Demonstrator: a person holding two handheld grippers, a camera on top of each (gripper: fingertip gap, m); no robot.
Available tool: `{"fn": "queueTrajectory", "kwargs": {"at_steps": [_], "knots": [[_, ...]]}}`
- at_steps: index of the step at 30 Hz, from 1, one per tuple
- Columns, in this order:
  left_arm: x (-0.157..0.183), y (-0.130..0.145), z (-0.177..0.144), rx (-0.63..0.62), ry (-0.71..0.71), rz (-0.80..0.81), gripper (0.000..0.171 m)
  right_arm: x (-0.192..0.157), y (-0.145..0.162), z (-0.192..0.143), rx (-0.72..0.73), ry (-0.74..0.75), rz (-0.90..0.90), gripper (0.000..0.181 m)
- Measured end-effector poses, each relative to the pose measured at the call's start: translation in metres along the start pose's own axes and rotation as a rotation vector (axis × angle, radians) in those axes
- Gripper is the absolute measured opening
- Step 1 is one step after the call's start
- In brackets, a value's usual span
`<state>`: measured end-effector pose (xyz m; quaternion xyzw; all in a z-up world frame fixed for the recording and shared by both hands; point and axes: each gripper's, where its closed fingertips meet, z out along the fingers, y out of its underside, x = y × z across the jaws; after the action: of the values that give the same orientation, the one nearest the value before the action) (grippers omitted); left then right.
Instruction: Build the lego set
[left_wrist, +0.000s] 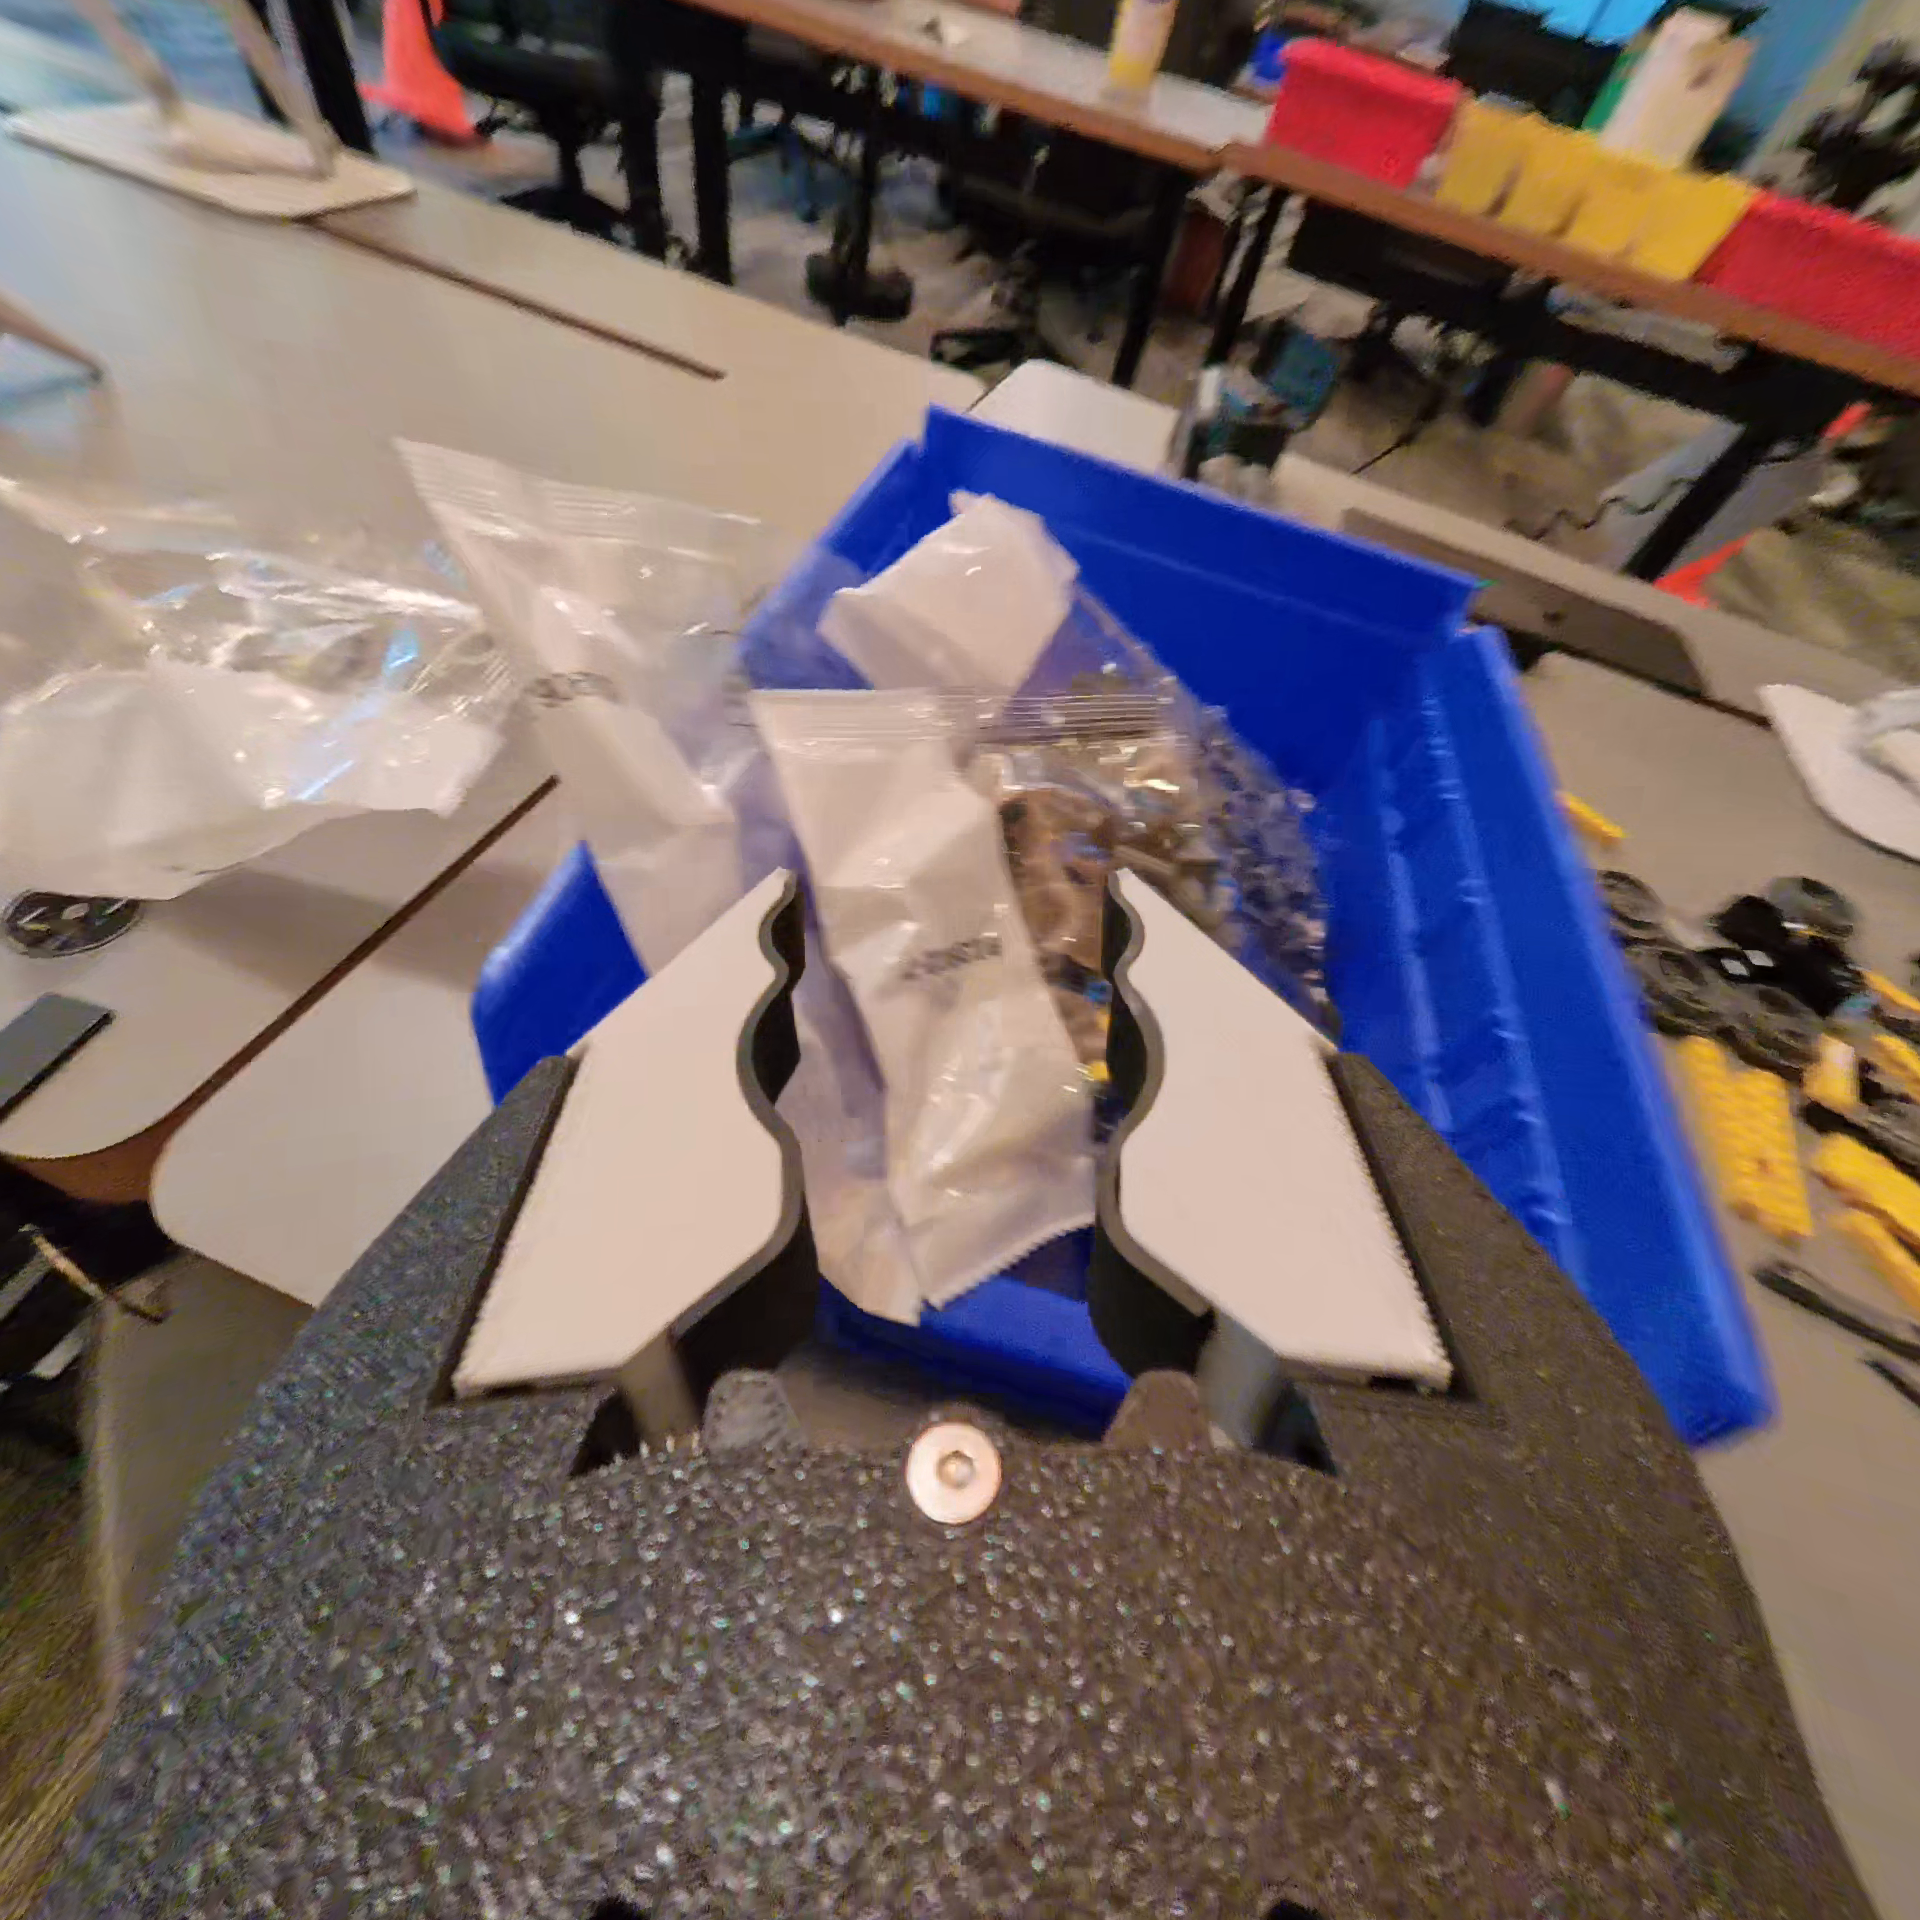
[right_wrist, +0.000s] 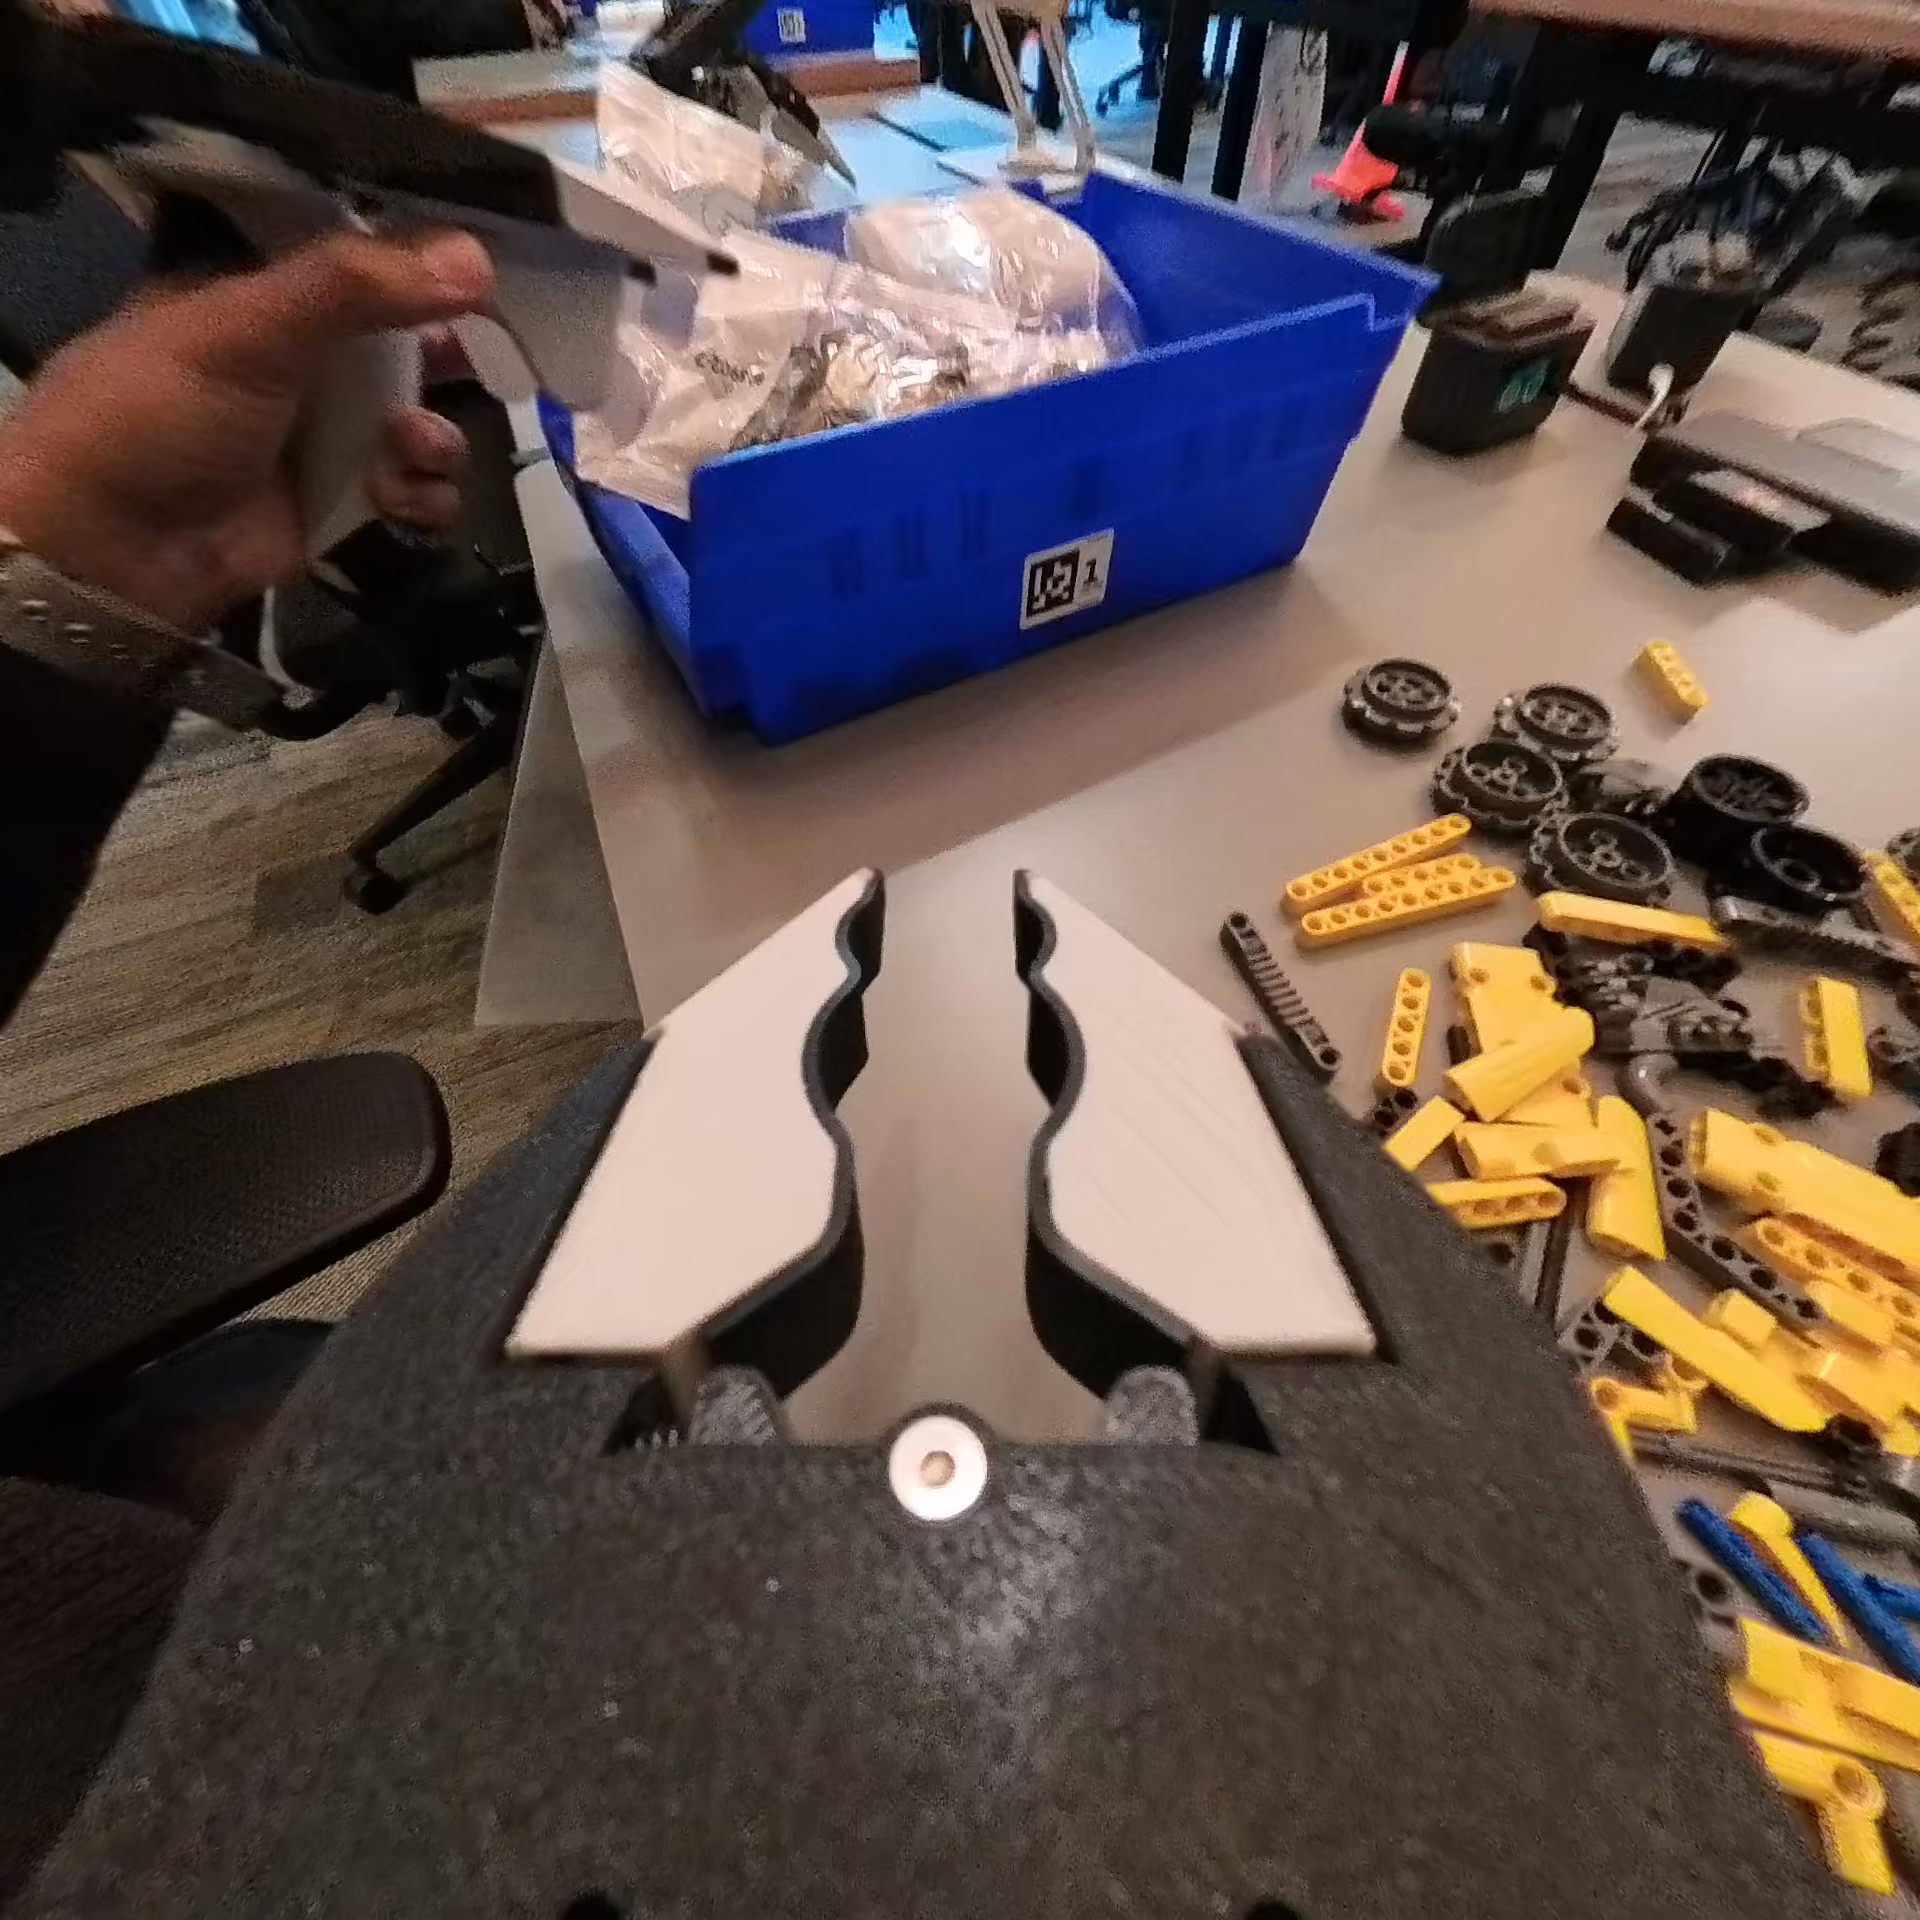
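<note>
Over the blue bin's (left_wrist: 1475, 935) near edge, left hand-held gripper (left_wrist: 951, 904) seemingly straddles a bag (left_wrist: 935, 997)

My left gripper (left_wrist: 954, 935) hangs spread over the blue bin (left_wrist: 1455, 935), which is crammed with plastic bags (left_wrist: 935, 987); more bags (left_wrist: 239, 707) block ten o'clock. My right gripper (right_wrist: 948, 914) faces bare grey table (right_wrist: 935, 810) at twelve o'clock, with yellow and black building pieces (right_wrist: 1621, 1091) crowding three o'clock.
</note>
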<state>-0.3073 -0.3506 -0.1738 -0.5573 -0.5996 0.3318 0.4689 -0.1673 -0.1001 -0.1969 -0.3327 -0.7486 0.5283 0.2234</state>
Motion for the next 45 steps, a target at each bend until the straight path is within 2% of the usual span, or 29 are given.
{"fn": "queueTrajectory", "kwargs": {"at_steps": [2,5,7,8,9,11,15,18,20,21,24,27,29,31,34,40,42,45], "knots": [[-0.014,0.009,0.015,-0.061,-0.048,0.008,0.058,-0.005,-0.009,-0.005,0.043,-0.007,-0.010,0.020],[-0.017,0.025,0.029,-0.136,-0.069,0.020,0.057,-0.007,-0.016,-0.013,0.085,-0.013,-0.023,0.020],[-0.001,0.025,0.027,-0.125,0.021,0.081,0.054,-0.004,-0.014,-0.017,0.082,-0.003,-0.028,0.020],[0.000,0.024,0.025,-0.127,0.015,0.091,0.031,-0.002,-0.012,-0.018,0.079,0.002,-0.027,0.020],[0.005,0.020,0.021,-0.112,0.048,0.108,0.017,0.000,-0.011,-0.020,0.078,0.005,-0.021,0.020],[0.027,0.001,0.007,-0.016,0.160,0.076,0.001,0.004,-0.009,-0.022,0.080,0.005,-0.003,0.020],[0.072,-0.033,-0.028,0.155,0.276,0.165,0.000,0.010,-0.008,-0.026,0.093,-0.005,0.039,0.020],[0.124,-0.053,-0.068,0.288,0.373,0.286,0.000,0.015,-0.013,-0.033,0.120,0.005,0.052,0.020],[0.172,-0.055,-0.099,0.360,0.493,0.337,0.000,0.018,-0.020,-0.041,0.153,-0.005,0.095,0.021],[0.196,-0.050,-0.113,0.385,0.562,0.345,0.000,0.018,-0.026,-0.046,0.185,-0.033,0.144,0.025],[0.260,-0.018,-0.143,0.411,0.731,0.382,0.000,0.020,-0.048,-0.068,0.340,-0.147,0.339,0.063],[0.312,0.027,-0.159,0.383,0.890,0.405,0.000,0.037,-0.048,-0.088,0.432,-0.190,0.483,0.077],[0.340,0.057,-0.169,0.332,1.014,0.396,0.000,0.039,-0.041,-0.098,0.440,-0.252,0.527,0.076],[0.348,0.070,-0.164,0.322,1.014,0.374,0.000,0.041,-0.028,-0.104,0.410,-0.276,0.549,0.058],[0.353,0.080,-0.157,0.261,1.032,0.306,0.000,0.053,-0.013,-0.110,0.378,-0.199,0.558,0.059],[0.336,0.071,-0.133,0.248,0.903,0.171,0.000,0.098,-0.001,-0.144,0.446,0.028,0.525,0.061],[0.334,0.073,-0.131,0.261,0.881,0.176,0.000,0.095,-0.003,-0.149,0.473,0.020,0.524,0.060],[0.343,0.083,-0.135,0.285,0.881,0.214,0.000,0.074,0.001,-0.136,0.464,-0.066,0.574,0.060]]}}
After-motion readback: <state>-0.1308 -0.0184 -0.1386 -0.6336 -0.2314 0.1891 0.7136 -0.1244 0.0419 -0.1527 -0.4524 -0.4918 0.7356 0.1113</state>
